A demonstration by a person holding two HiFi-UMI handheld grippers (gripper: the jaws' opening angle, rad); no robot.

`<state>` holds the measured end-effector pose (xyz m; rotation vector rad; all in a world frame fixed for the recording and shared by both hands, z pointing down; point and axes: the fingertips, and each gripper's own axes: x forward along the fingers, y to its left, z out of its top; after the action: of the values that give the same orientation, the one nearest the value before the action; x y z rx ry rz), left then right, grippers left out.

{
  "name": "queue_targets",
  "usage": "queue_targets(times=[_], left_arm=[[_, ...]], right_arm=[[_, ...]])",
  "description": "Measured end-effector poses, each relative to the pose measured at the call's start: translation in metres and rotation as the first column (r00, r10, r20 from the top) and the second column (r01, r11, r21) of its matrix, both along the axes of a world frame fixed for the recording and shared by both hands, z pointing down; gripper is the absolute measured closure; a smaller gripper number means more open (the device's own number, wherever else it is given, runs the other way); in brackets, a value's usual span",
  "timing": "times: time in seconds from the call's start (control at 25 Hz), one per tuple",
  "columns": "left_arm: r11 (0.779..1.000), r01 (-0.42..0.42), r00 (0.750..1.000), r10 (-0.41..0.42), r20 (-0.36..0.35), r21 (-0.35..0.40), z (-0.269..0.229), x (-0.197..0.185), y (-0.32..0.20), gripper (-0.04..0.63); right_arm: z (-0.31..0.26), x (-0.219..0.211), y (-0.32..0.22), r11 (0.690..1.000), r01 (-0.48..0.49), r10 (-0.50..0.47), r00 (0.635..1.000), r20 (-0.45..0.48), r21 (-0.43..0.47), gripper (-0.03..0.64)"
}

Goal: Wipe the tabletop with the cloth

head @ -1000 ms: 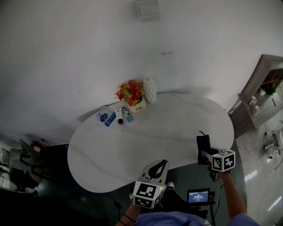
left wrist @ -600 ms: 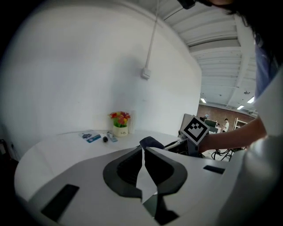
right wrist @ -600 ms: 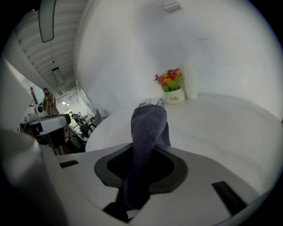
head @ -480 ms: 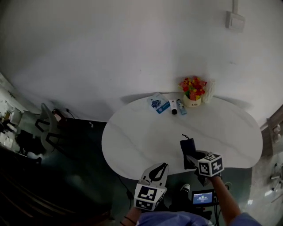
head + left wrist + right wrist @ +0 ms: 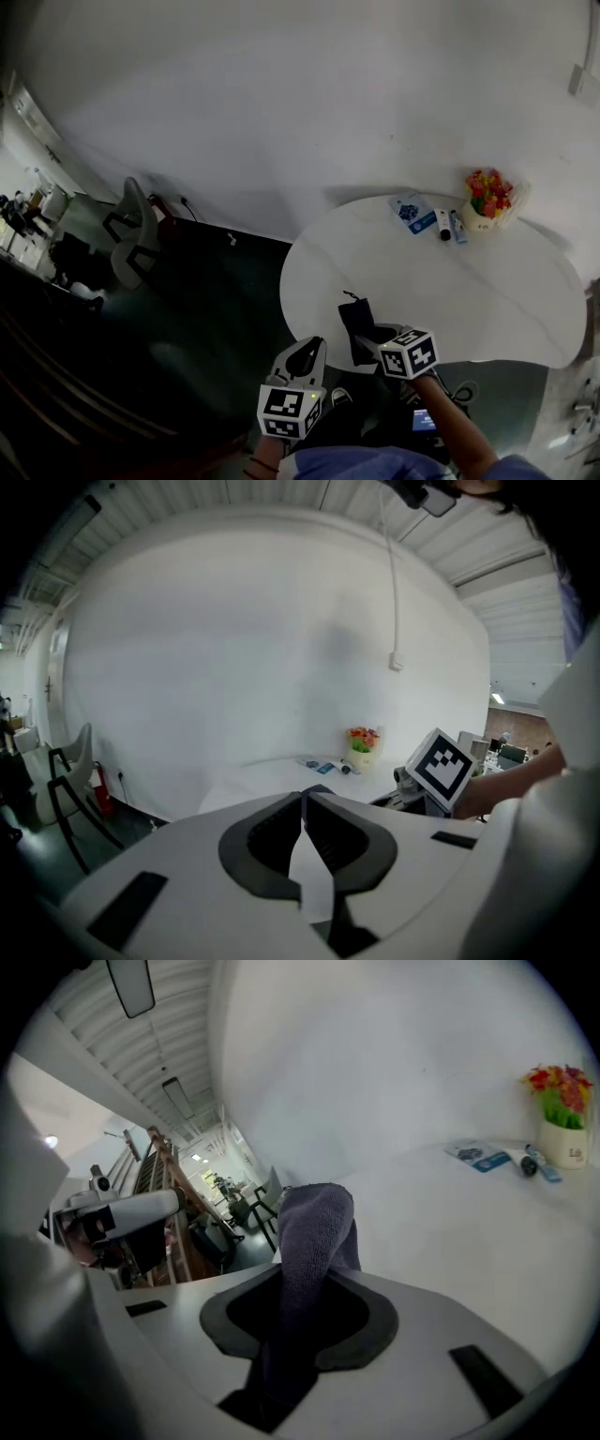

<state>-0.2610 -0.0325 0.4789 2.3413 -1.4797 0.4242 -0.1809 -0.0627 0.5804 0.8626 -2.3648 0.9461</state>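
Looked pale against dark.
Showed grey-purple in the cloth [image 5: 314,1232], white with faint grey veins on the tabletop [image 5: 487,291], red, orange and yellow in the flowers [image 5: 489,187].

My left gripper [image 5: 305,795] and right gripper [image 5: 372,339] have smooth, pale grey shells. On each, a dark grey pad [image 5: 259,842] rings the jaw opening, and black rectangular slots [image 5: 127,909] are set into the shell. Each carries a white cube [image 5: 289,412] printed with black square markers. I wear a light blue top [image 5: 375,464].
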Motion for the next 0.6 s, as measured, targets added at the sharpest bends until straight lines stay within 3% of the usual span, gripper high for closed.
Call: queue_targets(times=[0.16,0.32,0.6], left_arm=[[0.995,0.096,0.995,-0.096,-0.009,0.004,0.000,-0.057,0.007,0.569],[0.987,0.158,0.987,-0.158,-0.021,-0.012,0.006,-0.088,0.015,0.569],[0.985,0.170,0.984,-0.172,-0.049,-0.032,0.014,-0.098,0.027,0.569]], right_arm=[[0.011,-0.074,0.011,0.997,0.077,-0.077,0.997,0.010,-0.026,0.517],[0.029,-0.123,0.023,0.989,0.138,-0.139,0.990,-0.005,-0.053,0.517],[0.072,-0.139,0.031,0.984,0.143,-0.155,0.982,-0.104,-0.108,0.517]])
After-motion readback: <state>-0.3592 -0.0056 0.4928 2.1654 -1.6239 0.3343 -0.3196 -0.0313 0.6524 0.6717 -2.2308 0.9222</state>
